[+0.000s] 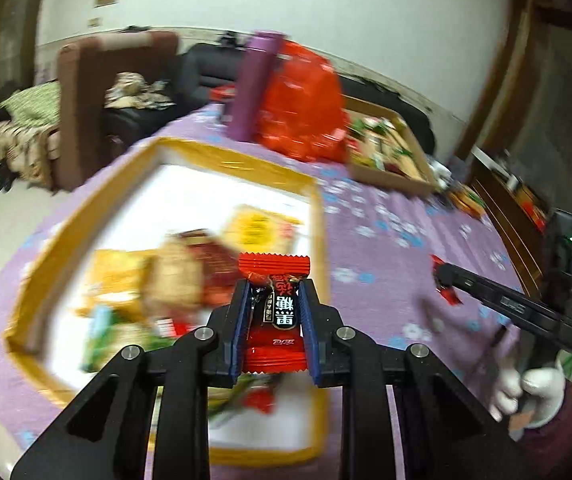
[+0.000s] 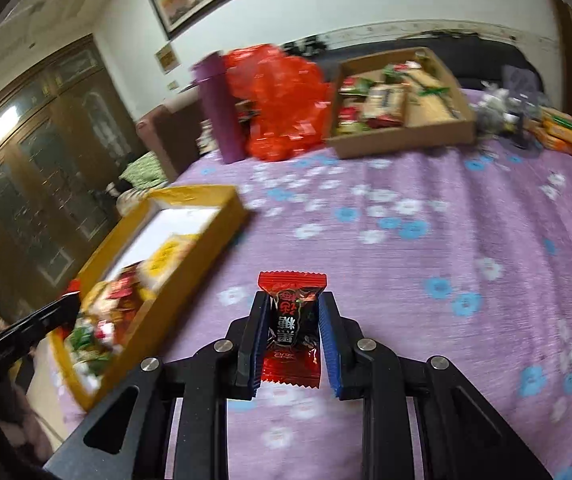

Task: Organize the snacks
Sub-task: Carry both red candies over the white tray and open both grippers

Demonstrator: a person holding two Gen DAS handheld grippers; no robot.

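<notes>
My left gripper [image 1: 274,286] is shut on a red and black wrapped candy [image 1: 276,312] and holds it above the near right part of a yellow-rimmed white tray [image 1: 317,216] with several snack packets [image 1: 178,280]. My right gripper [image 2: 290,300] is shut on a like red and black candy [image 2: 291,320] above the purple flowered tablecloth [image 2: 425,240], to the right of the yellow tray [image 2: 206,248]. The right gripper also shows in the left wrist view [image 1: 443,276], the left one at the left edge of the right wrist view [image 2: 68,300].
At the table's far side stand a purple tube [image 2: 218,108], a red plastic bag [image 2: 282,100] and a brown cardboard box of snacks [image 2: 401,136]. Loose packets [image 2: 561,132] lie at the far right. A sofa [image 1: 118,92] stands beyond the table.
</notes>
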